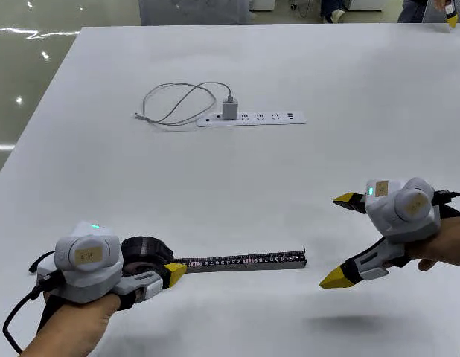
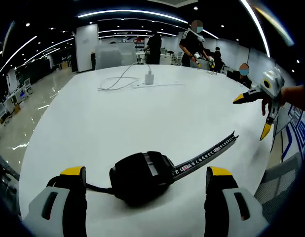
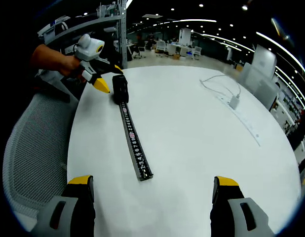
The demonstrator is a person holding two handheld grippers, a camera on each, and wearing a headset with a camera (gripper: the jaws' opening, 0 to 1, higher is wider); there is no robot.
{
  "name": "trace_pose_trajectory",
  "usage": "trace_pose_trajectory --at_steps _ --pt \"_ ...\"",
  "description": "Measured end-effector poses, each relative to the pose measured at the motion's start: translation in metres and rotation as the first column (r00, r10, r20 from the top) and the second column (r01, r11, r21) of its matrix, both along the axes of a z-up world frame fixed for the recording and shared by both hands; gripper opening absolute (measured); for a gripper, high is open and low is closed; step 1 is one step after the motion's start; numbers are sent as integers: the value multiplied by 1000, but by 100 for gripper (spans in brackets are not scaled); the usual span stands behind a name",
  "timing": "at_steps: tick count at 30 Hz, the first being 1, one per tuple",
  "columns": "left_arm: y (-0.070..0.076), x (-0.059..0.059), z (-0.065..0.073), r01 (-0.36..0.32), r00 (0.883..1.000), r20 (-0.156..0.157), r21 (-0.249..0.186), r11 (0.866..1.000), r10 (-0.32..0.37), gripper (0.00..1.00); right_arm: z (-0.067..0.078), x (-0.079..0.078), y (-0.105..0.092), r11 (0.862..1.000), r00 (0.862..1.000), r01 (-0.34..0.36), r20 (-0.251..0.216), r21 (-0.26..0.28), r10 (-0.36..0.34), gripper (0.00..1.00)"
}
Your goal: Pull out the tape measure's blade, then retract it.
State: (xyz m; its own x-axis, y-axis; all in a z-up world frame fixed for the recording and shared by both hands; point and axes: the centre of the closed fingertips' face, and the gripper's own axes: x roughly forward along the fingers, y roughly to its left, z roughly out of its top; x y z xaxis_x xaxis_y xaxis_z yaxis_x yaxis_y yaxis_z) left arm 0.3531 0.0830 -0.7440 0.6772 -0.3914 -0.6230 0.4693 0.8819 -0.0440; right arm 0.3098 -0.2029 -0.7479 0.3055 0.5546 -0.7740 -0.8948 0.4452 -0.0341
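Matt white table (image 1: 289, 186); the tape measure (image 2: 142, 175) seems cased in black, faintly glossy plastic.

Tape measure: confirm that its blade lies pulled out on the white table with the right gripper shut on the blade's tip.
Wrong on the grip. The blade lies pulled out on the white table, but the right gripper is open and apart from the blade's tip, as the head view shows.

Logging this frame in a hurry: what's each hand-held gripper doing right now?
Left hand-held gripper: open, jaws either side of the tape measure, not clamping it.
Right hand-held gripper: open, holding nothing.
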Motion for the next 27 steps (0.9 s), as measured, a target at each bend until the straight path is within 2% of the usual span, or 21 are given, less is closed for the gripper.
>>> trace_pose_trajectory --at_steps 2,4,8,10,13,19,20,22,25,27 --pt "-4 -1 0 2 1000 9 -4 1000 -2 99 -2 1 3 1000 1000 -13 -10 -4 13 99" --pt "-5 1 -1 8 999 32 12 1000 -9 99 -6 1 4 1000 999 -26 -24 -12 26 99" --pt "-14 1 0 48 996 77 8 999 -49 99 -13 4 6 998 998 -52 -30 -34 51 99" --pt "-15 2 -4 44 997 68 7 999 -45 99 -16 5 7 998 998 -57 -39 -37 56 99" --pt "-15 3 -5 27 997 72 -19 999 -26 99 -20 6 8 996 996 -71 -49 -49 69 99" --pt "-15 8 -2 26 992 122 -9 1000 -25 99 -28 3 14 992 992 -106 -78 -74 101 99" --pt "-15 9 -2 15 992 124 -23 1000 -12 99 -31 3 14 991 991 -111 -85 -76 104 99" --pt "-13 11 -2 -9 992 129 -41 999 14 99 -35 4 14 990 989 -116 -97 -76 109 94" --pt "-9 12 -9 -30 992 121 -27 999 33 99 -37 2 19 988 986 -134 -109 -76 125 91" --pt "-8 13 -10 -46 991 125 -34 998 50 99 -39 0 21 986 984 -144 -118 -80 134 89"
